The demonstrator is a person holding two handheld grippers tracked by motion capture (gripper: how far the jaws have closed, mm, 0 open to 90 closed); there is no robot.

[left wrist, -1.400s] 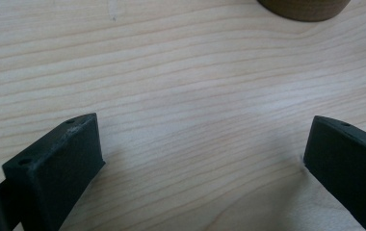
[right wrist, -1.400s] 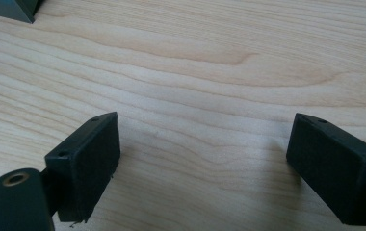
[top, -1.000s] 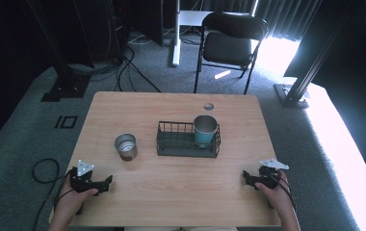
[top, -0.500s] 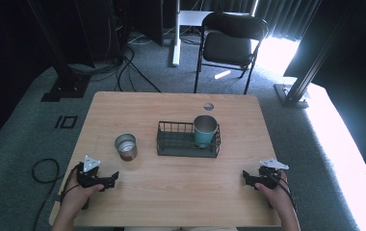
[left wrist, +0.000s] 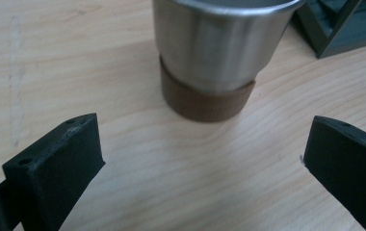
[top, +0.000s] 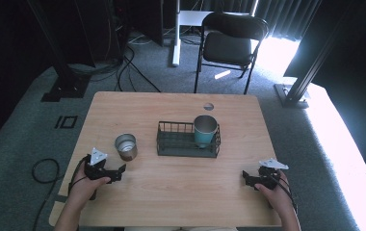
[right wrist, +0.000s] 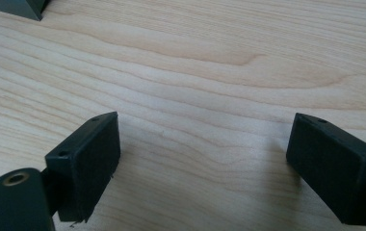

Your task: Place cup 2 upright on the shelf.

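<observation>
A steel cup with a brown base (top: 125,146) stands upright on the wooden table (top: 181,192), left of a dark wire basket (top: 170,144). A teal cup (top: 204,130) stands inside the basket's right end. My left gripper (top: 119,172) is open, low over the table just in front of the steel cup (left wrist: 215,53), which stands a little beyond my jaws, apart from them. My right gripper (top: 245,179) is open near the table's front right, with bare wood between its jaws (right wrist: 200,159).
A round cable hole (top: 208,106) sits near the table's far edge. A black folding chair (top: 229,45) stands beyond the table, with cables and stand feet on the carpet. A corner of the basket (right wrist: 12,7) shows in the right gripper view.
My left gripper has moved right and forward, closer to the steel cup. The right gripper has barely shifted.
</observation>
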